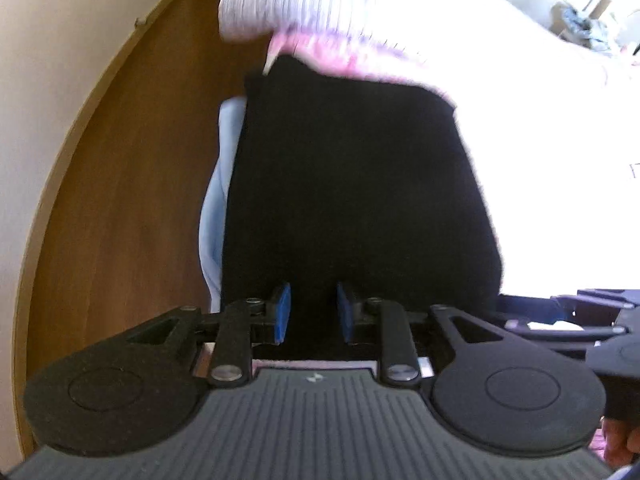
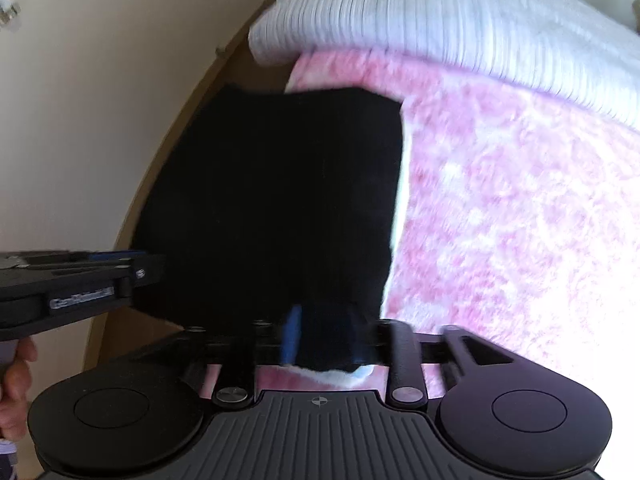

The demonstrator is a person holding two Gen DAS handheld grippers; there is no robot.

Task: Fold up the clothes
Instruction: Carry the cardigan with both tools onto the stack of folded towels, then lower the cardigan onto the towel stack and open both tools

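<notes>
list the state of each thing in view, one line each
black garment: lying flat, folded into a rough rectangle, at the bed's edge
pink blanket: spread flat under the garment
ribbed white cover: bunched up beyond the blanket
left hand-held gripper: jaws apart over the garment's near edge, gripping nothing
right hand-held gripper: jaws apart astride the garment's near corner, not clamped
</notes>
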